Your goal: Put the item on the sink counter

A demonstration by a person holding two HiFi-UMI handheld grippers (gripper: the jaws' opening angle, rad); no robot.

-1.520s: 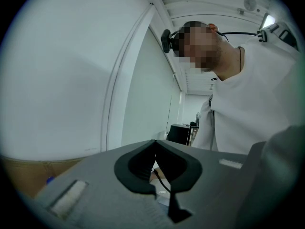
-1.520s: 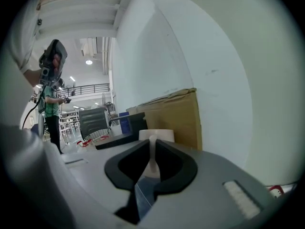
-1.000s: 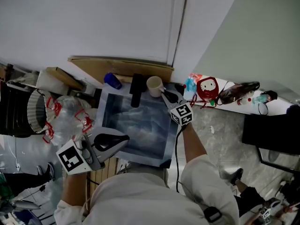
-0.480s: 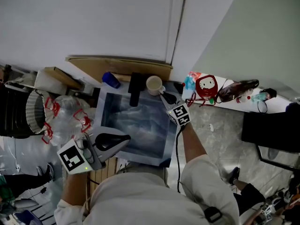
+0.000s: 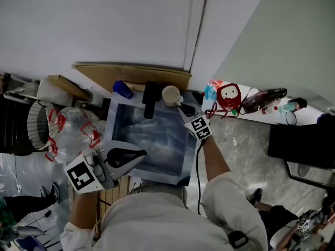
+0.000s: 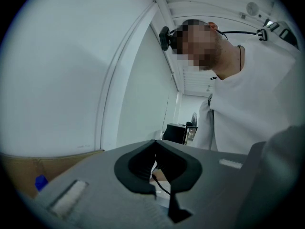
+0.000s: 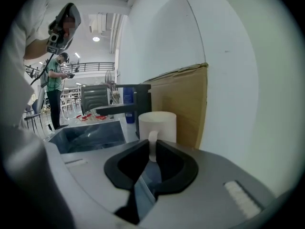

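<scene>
Hanging closest to the person's body, the left gripper (image 5: pixel 141 153) sits over the near left corner of the sink, its marker cube (image 5: pixel 81 177) turned up toward the head camera. Its black fingers (image 6: pixel 138 168) are pressed together at the tips with nothing between them. Just beyond it lies the steel basin (image 5: pixel 152 137), framed by the pale rim of the counter (image 5: pixel 157 177). Across the basin the person's right arm reaches to the far right corner, where the right gripper (image 5: pixel 183 107) points slightly downward. Its fingers (image 7: pixel 126 166) are closed on the handle (image 7: pixel 152 147) of a cream mug (image 7: pixel 157 123), one on each side of the loop. The mug stands upright on the back edge of the counter, just right of the black faucet (image 5: pixel 150 99), whose spout reaches out over the basin. Left of the faucet is a blue container (image 5: pixel 123 89). Behind these, a sheet of brown cardboard (image 5: pixel 136 75) leans against the white wall (image 5: pixel 104 25). Off to the left of the sink, clear plastic bags with red handles (image 5: pixel 78 127) are heaped together, and to the right a red and white object (image 5: pixel 230 97) lies on a white ledge.
</scene>
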